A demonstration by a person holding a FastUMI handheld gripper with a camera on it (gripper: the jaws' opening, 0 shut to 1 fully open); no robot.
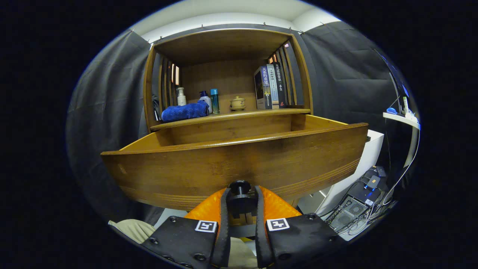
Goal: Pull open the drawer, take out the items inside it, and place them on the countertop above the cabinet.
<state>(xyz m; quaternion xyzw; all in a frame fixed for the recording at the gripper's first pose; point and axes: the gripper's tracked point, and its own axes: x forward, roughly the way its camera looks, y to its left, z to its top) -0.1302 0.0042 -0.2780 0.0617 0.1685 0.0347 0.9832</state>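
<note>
A dark cloth wall [108, 104] hangs on the left side of the booth, behind a wooden cabinet [151, 89] with slatted sides. The cabinet's open shelf serves as the desk [231, 116] above the drawer. Going left to right along it, a rolled blue towel [185, 111] lies near the left slats. Just behind it stands a small white bottle [181, 96]. Next come a white bottle with a blue cap [205, 101] and a slim teal bottle [214, 101], close together. A small pale lidded pot [237, 102] sits near the middle on a saucer. A row of upright books [269, 86] leans against the right slats.

Below the desk, the drawer [239, 164] stands pulled out toward the camera, its wide wooden front spanning the view. Its inside is hidden behind the front panel, so the contents cannot be seen.

At the lower middle of the drawer front, a dark round knob [239, 187] juts out. The gripper [241, 203] has its two fingers [224, 209] closed tight against either side of the knob.

Farther right, a white cabinet [368, 157] stands beside the drawer. Past it, cables and a computer case [349, 215] lie low on the floor, and a small white shelf [401, 120] carries a few objects.
</note>
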